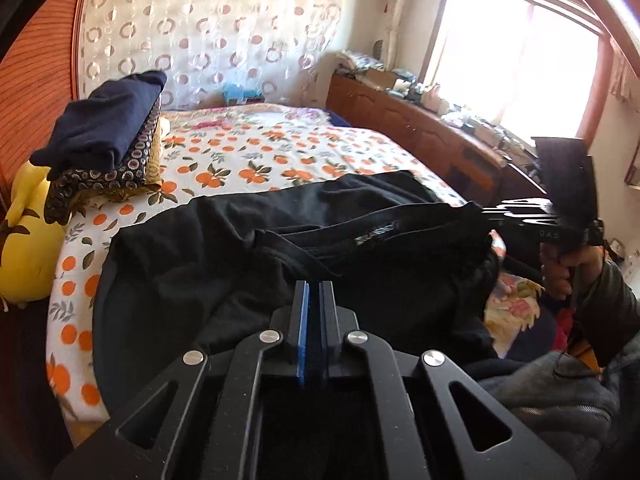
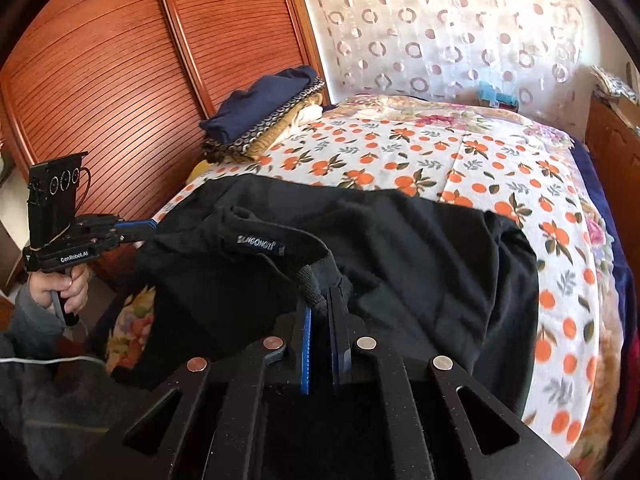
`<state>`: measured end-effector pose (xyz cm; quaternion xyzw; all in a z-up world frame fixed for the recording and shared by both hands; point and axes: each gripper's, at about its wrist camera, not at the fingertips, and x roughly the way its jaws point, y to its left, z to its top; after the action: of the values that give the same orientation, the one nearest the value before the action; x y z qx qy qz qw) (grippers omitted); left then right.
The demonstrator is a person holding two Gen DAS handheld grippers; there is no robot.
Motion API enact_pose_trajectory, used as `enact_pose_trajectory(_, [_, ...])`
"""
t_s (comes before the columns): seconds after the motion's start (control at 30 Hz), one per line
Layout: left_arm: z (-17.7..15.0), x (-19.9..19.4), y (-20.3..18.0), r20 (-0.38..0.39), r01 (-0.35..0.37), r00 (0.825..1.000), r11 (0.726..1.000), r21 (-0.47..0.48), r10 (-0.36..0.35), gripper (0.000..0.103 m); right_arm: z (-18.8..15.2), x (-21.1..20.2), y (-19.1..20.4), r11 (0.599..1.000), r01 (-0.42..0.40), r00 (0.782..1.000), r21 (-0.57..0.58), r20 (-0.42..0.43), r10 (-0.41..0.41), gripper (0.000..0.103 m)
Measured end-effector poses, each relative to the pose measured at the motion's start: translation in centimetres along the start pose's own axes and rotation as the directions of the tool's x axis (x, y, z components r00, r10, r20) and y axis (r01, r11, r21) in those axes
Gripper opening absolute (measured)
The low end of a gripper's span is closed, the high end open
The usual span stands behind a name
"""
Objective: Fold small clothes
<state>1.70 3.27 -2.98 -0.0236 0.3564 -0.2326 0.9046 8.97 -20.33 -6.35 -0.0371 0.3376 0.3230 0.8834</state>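
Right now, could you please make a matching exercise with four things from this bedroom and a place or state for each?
Things:
1. black garment
2. navy folded cloth
3. left gripper
4. yellow plush toy

Places or states:
A. top of the pile
B. shut on the black fabric
C. spread on the orange-print bedspread
D. at the bed's edge, below the pile

Pairs: 1-C, 2-A, 3-B, 4-D

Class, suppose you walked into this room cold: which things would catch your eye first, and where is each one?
First comes the black garment sprawled over the near end of the bed, gripped at its waistband by the left gripper and the right gripper, both shut on the cloth. Next is the orange-print bedspread under it, then the stack of folded clothes at the far left by the wooden slatted doors.
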Motion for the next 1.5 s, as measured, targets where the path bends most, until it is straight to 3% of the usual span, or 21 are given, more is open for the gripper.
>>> enact_pose_trajectory(0.13, [-0.1,-0.9,0.0,0.049,-0.047,0.998,0.999,0.009,0.046,0.006,-0.9,-1.4,0.9,1.000,-0.012,1.000,-0.017,0.000,0.012,0.006])
enact_pose_trajectory(0.2, [0.4,0.2,0.5,0.026,-0.055,0.998,0.998,0.008,0.055,0.007,-1.1,-1.4,1.2,0.999,0.004,1.000,-0.033,-0.009,-0.004,0.006])
enact_pose_trajectory(0.23, [0.6,0.8,0.6,0.010,-0.064,0.998,0.998,0.006,0.064,0.018,-1.2,-1.3,1.1,1.000,0.005,1.000,-0.029,-0.014,-0.005,0.006])
enact_pose_trajectory(0.27, [0.8,1.6,0.8,-0.001,-0.065,0.998,0.998,0.001,0.065,0.038,-1.2,-1.2,1.1,1.000,0.005,1.000,-0.025,-0.017,-0.006,0.006])
enact_pose_trajectory(0.3, [0.9,2.4,1.1,-0.005,-0.052,0.999,0.999,-0.008,0.052,0.047,-1.2,-1.1,1.1,1.000,0.006,1.000,-0.023,-0.019,-0.006,0.006])
enact_pose_trajectory(0.37, [0.9,3.9,1.5,-0.019,-0.021,1.000,1.000,-0.016,0.021,0.049,-1.0,-0.8,1.3,1.000,0.003,1.000,-0.023,-0.021,-0.003,0.006])
enact_pose_trajectory(0.53, [1.2,8.2,2.4,-0.074,-0.019,0.997,0.999,-0.035,0.016,0.049,-0.7,0.1,1.6,1.000,0.003,1.000,-0.021,-0.029,-0.003,0.006])
enact_pose_trajectory(0.63, [1.3,9.6,3.0,-0.090,0.020,0.996,0.997,-0.072,-0.026,0.046,-0.7,0.4,1.5,1.000,0.010,0.999,-0.016,-0.030,-0.010,0.006])
enact_pose_trajectory(0.73, [1.1,9.1,2.7,-0.080,0.034,0.996,0.998,-0.050,-0.038,0.013,-0.7,0.5,1.3,1.000,0.017,0.999,-0.007,-0.028,-0.017,0.006])
enact_pose_trajectory(0.77, [0.9,8.7,2.6,-0.077,0.035,0.996,0.998,-0.044,-0.038,0.007,-0.7,0.5,1.3,1.000,0.016,0.999,-0.001,-0.028,-0.016,0.006])
enact_pose_trajectory(1.13, [-2.5,0.3,0.2,-0.028,0.048,0.998,0.999,-0.017,-0.048,0.006,-2.2,-1.0,2.2,0.999,-0.035,0.999,0.028,-0.039,0.036,0.006])
enact_pose_trajectory(1.2, [-3.1,-0.5,0.2,-0.027,0.042,0.999,0.998,-0.036,-0.043,0.006,-3.0,-0.9,2.2,0.995,-0.071,0.995,0.071,-0.058,0.076,0.006])
enact_pose_trajectory(1.5, [-3.1,-1.4,0.4,-0.015,0.007,1.000,0.999,-0.045,-0.007,0.006,-4.9,-1.9,3.0,0.994,-0.067,0.993,0.085,-0.095,0.075,0.006])
